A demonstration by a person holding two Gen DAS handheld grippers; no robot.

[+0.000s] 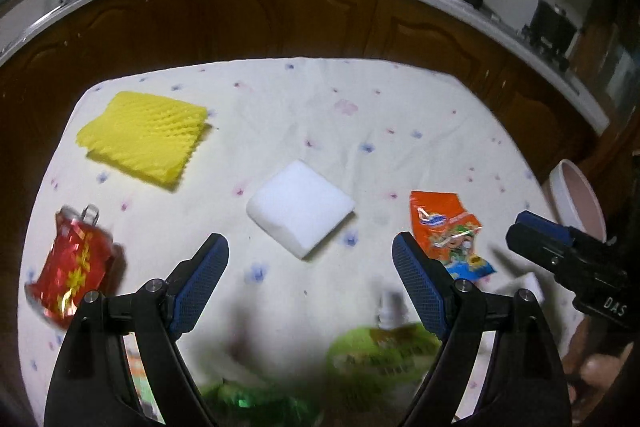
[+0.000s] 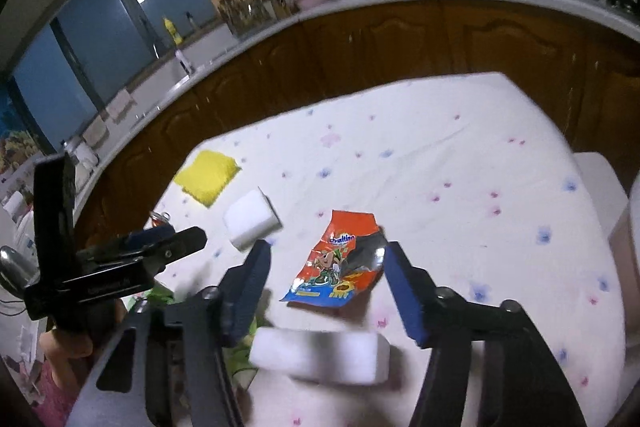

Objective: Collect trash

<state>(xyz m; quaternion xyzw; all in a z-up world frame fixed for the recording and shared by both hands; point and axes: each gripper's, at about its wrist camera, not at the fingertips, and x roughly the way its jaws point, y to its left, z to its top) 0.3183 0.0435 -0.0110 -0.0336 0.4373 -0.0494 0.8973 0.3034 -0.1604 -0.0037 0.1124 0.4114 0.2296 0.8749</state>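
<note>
Trash lies scattered over a floral-cloth table: both grippers hang above it with jaws spread wide and empty. The right gripper is lined up over an orange snack wrapper, with a white foam block just nearer the camera; the left gripper faces another white foam block. The thin, flat wrapper likely calls for pressing the fingertips to the cloth before closing, without pinching fabric; a pink bin waits at the table's edge.
</note>
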